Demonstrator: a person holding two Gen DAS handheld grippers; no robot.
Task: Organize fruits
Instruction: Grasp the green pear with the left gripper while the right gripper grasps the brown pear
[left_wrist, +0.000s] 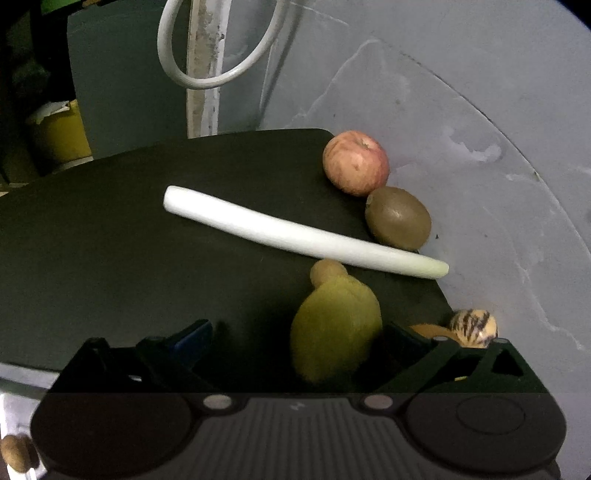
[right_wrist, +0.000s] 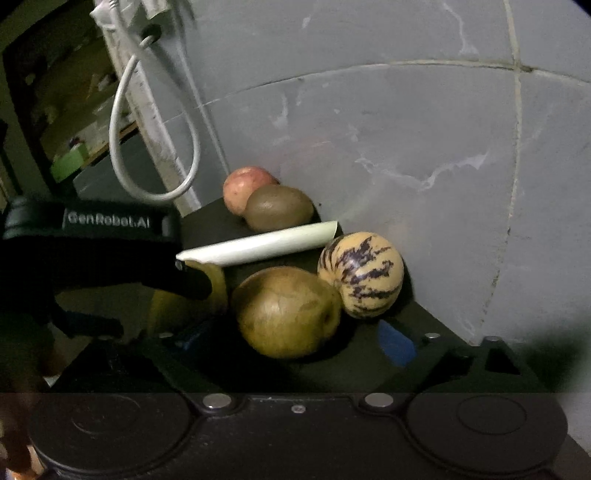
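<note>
the left gripper (right_wrist: 192, 284) has "genrobot.ai" on its side, fingers spread around a yellow fruit (left_wrist: 334, 328). right gripper (right_wrist: 295, 339) fingers spread around a brown fruit (right_wrist: 288, 312) on the black table (left_wrist: 110, 258), not clearly touching it.

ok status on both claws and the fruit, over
left claw open, yellow fruit between its fingers. right claw open around brown fruit, no grip yet. white stalk lies across behind, striped fruit close beside.
</note>
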